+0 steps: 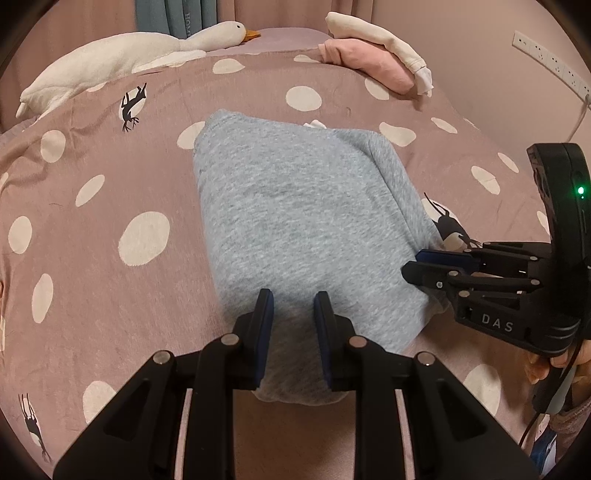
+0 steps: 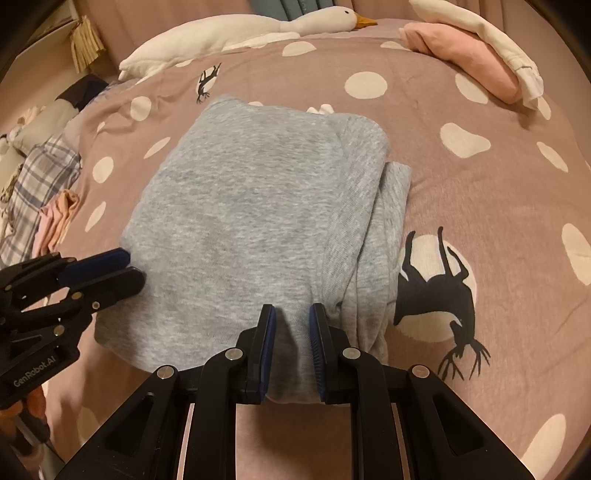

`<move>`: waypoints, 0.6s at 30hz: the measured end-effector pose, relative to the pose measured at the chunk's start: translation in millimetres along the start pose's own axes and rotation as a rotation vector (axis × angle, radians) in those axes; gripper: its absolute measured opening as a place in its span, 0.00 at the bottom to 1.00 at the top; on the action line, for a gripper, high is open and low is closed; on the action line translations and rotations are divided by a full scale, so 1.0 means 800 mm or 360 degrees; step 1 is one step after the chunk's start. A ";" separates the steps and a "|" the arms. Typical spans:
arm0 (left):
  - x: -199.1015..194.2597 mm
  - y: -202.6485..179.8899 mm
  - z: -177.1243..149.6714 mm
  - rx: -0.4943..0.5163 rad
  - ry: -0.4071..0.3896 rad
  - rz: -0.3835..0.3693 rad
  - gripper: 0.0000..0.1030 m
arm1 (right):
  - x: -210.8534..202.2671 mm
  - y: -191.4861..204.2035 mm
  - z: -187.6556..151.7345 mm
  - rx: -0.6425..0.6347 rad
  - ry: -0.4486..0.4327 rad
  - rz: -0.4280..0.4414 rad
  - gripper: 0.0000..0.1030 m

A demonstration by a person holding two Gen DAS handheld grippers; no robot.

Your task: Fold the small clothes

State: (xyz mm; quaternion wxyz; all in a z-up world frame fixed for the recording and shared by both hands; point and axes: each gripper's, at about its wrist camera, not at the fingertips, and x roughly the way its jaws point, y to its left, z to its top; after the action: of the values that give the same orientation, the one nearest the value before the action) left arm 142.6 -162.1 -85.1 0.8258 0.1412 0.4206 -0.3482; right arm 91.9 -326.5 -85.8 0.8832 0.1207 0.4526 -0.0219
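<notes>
A folded grey knit garment [image 1: 295, 229] lies on the pink dotted bedspread [image 1: 92, 166]; it also shows in the right wrist view [image 2: 243, 221]. My left gripper [image 1: 293, 306] is at its near edge, fingers a little apart with grey cloth between them. It appears from the side in the right wrist view [image 2: 133, 266], where its fingertips look close together. My right gripper [image 2: 291, 317] is at the near right edge, fingers also a little apart with cloth between them. It appears from the side in the left wrist view [image 1: 413, 264].
A white plush goose [image 1: 129, 51] lies along the far edge of the bed. A pink folded garment [image 1: 365, 59] with a cream one [image 1: 376, 33] on top sits far right. Checked clothes [image 2: 40, 184] lie off the bed's left side. Wall sockets [image 1: 550, 62] are at right.
</notes>
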 end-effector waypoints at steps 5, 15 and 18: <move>0.002 0.003 0.002 -0.0025 0.0013 -0.0017 0.23 | 0.001 0.000 -0.001 0.0005 -0.0001 -0.0003 0.17; 0.006 0.000 0.003 -0.0025 0.0020 -0.0017 0.23 | 0.001 -0.002 0.000 0.0012 -0.0002 0.0014 0.17; 0.005 0.000 0.003 -0.0025 0.0019 -0.0017 0.22 | 0.002 -0.003 0.000 0.0011 -0.0001 0.0019 0.17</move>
State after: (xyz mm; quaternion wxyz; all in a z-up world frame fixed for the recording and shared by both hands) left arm 145.8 -165.0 -87.2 0.8225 0.1345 0.4290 -0.3484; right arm 92.6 -328.5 -87.1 0.8831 0.1264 0.4515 -0.0180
